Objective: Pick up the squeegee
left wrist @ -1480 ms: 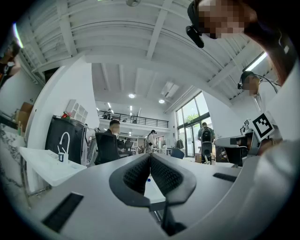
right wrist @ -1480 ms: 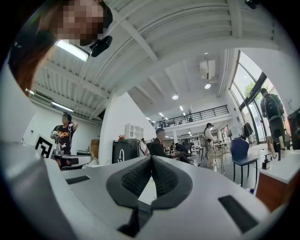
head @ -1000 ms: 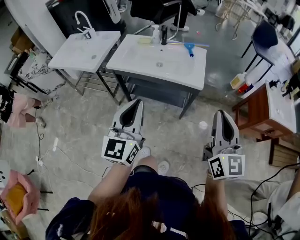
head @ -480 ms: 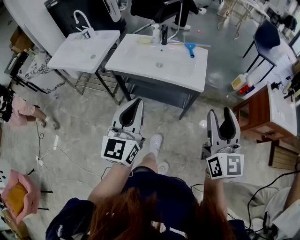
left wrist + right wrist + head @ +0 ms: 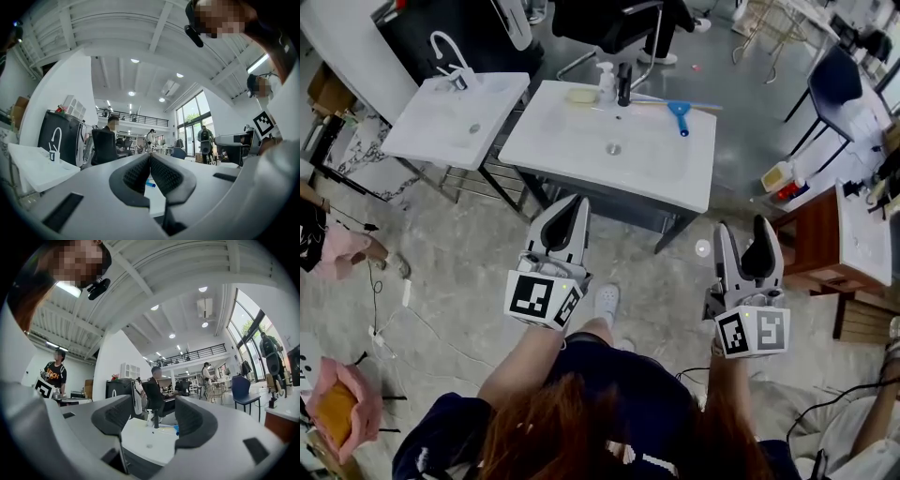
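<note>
The squeegee (image 5: 679, 96), blue-headed with a pale handle, lies along the back rim of the white sink counter (image 5: 572, 141); a bit of it shows in the left gripper view (image 5: 149, 184) and in the right gripper view (image 5: 175, 428). My left gripper (image 5: 577, 202) is held level short of the counter's near edge, its jaws shut with nothing in them (image 5: 150, 157). My right gripper (image 5: 741, 225) hangs off the counter's near right corner. Its jaws are opening, with nothing between them (image 5: 153, 401). Both are well short of the squeegee.
A soap bottle (image 5: 606, 82), a black faucet (image 5: 624, 82) and a yellow sponge (image 5: 580, 95) stand at the counter's back. A second white sink (image 5: 441, 122) adjoins on the left. A wooden table (image 5: 853, 225) and a blue chair (image 5: 834, 75) stand at the right.
The right gripper's jaws have gone from shut to wide apart. The person has stepped closer to the sink counter with both grippers; the left stays shut.
</note>
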### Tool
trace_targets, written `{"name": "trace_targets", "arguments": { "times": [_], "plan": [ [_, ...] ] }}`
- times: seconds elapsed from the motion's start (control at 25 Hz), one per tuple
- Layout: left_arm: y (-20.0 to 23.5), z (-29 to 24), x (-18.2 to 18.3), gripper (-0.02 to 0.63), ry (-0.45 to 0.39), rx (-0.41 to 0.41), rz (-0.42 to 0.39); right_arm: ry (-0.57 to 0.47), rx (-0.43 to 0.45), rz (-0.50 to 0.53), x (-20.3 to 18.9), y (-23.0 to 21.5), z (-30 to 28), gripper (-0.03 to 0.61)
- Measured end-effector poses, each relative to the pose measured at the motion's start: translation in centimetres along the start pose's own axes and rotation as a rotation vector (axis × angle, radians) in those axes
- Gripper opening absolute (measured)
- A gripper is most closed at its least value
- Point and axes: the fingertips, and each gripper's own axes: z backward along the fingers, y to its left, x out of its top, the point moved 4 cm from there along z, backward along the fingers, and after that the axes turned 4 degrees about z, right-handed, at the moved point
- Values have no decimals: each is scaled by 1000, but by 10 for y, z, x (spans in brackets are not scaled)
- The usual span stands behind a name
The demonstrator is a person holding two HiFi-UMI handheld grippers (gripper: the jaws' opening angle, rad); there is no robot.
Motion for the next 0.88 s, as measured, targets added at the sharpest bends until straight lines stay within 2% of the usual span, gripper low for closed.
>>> {"name": "trace_targets", "arguments": {
  "times": [0.52,0.88],
  "plan": [
    [88,-129,0,20,19,-71,2,-12,-53,-8,-8,-24,-146,301],
    [124,-175,-17,20,52,-31,9,37,-68,-34,-33,-48,-199,301]
  ]
}}
